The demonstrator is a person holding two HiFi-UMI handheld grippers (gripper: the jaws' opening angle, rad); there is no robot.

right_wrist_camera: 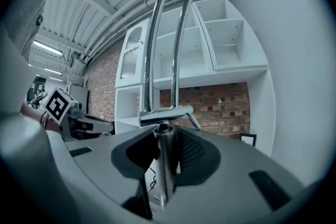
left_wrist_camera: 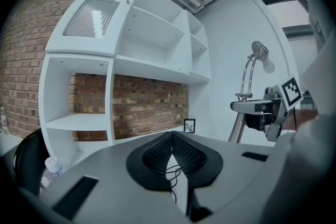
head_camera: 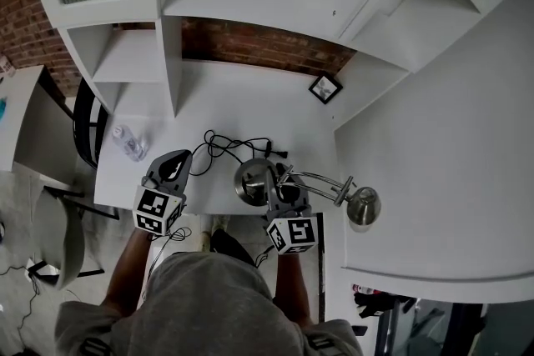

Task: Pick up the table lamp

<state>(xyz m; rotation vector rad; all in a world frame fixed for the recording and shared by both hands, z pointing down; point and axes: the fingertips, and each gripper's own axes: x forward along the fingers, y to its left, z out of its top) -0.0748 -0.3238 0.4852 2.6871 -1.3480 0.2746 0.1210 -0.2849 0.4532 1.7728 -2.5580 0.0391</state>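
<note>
The right gripper (right_wrist_camera: 164, 140) has its jaws closed part way on the table lamp (right_wrist_camera: 164, 165). The pads press on the lamp's shiny post from both sides. The post stands straight up between the jaws, so the lamp's long way runs up and down here. Just above the jaws, two thin rods (right_wrist_camera: 167, 34) climb high and bend over.

From the head view, the round base (head_camera: 250, 181) sits just past the tips of the right gripper (head_camera: 280, 189), a bit to its left. The rods stretch away to its right, and the lamp head (head_camera: 364, 207) hangs at the far end. That far end is heavy, so the lamp may want to tip to the right when it goes up. No view shows if the base touches the desk (head_camera: 217, 96).

The left gripper (left_wrist_camera: 171, 136) is off to the left of the lamp, well apart from it. Its jaws are closed together with nothing in them. The right gripper is the nearer one, and it does the job.

Past both grippers, a black cord (head_camera: 225, 147) curls on the desk. A water bottle (head_camera: 129, 143) stands past the left gripper, to its left. Farther back, a small picture frame (head_camera: 324, 87) stands by the wall. Farthest are the white shelves (head_camera: 133, 54), and nothing shows inside their boxes.
</note>
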